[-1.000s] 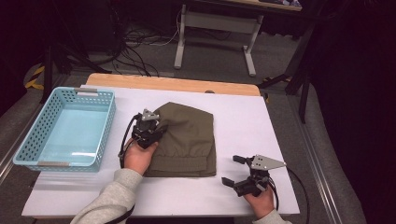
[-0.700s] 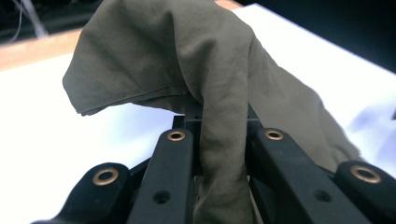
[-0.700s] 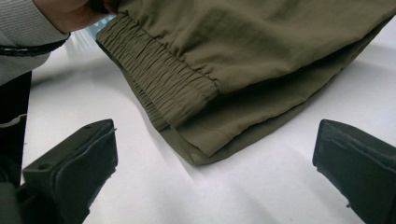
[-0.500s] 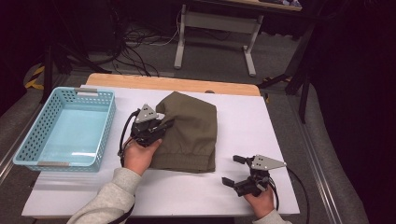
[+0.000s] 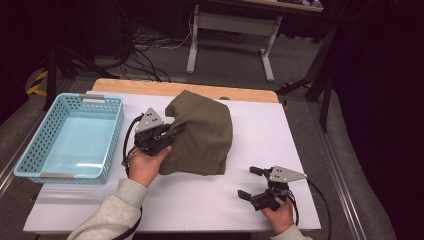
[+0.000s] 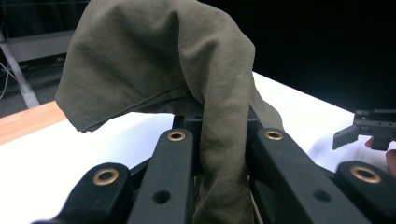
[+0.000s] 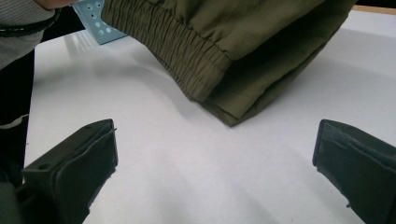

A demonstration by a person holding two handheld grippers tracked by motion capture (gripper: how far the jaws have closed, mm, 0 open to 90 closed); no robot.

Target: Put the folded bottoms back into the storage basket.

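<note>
I see one white table, and on it one olive garment, one blue basket and my two grippers. The garment lies mid-table, its left edge lifted and humped. My left gripper has its jaws clamped together on a fold of that cloth, which drapes up over them. The basket sits just left of it. My right gripper rests near the table's front right, jaws wide apart, holding nothing, facing the garment's elastic hem.
</note>
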